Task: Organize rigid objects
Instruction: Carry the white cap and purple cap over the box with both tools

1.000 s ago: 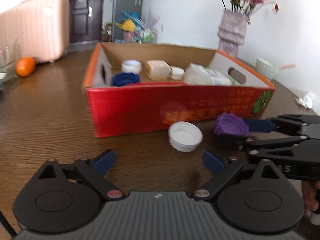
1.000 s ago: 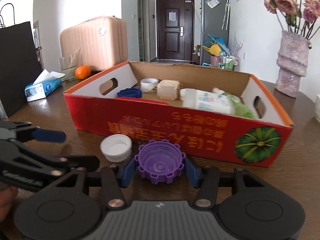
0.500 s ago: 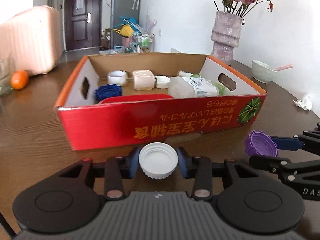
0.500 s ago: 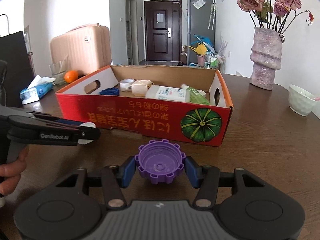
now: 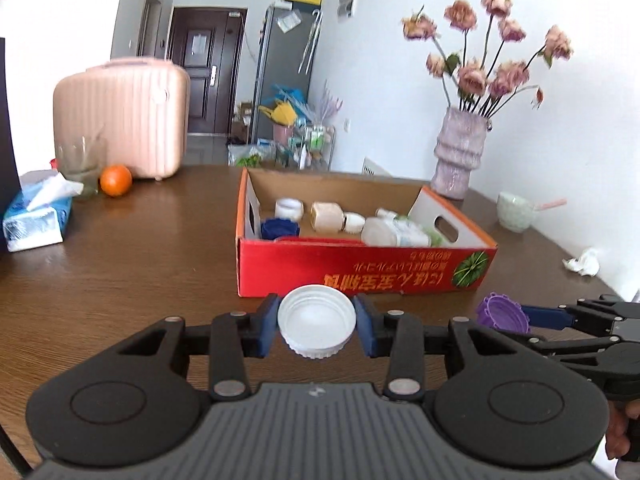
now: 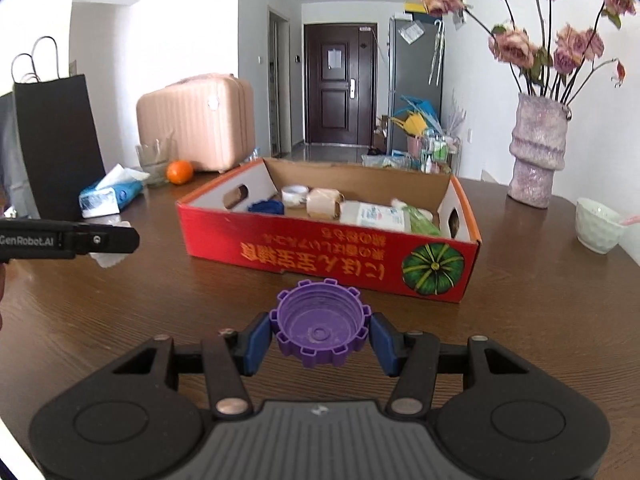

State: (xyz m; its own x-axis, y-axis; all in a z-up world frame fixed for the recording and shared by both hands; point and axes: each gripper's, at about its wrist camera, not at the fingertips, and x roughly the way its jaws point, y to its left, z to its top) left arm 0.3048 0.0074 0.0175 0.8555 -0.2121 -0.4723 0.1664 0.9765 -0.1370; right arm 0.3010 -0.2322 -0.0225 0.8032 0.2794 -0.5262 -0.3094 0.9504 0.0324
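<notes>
My left gripper is shut on a white screw cap and holds it above the table, in front of the red cardboard box. My right gripper is shut on a purple toothed cap, also above the table before the box. The purple cap also shows at the right of the left wrist view. The box holds a blue cap, a white cup, a beige jar and a white bottle.
A pink suitcase, a glass, an orange and a tissue pack stand at the far left. A vase of flowers and a white bowl stand at the right. A black bag stands at the left edge.
The left gripper closed on the white cap and lifted it off the table. Both grippers have risen and pulled back from the box, each with its cap.
</notes>
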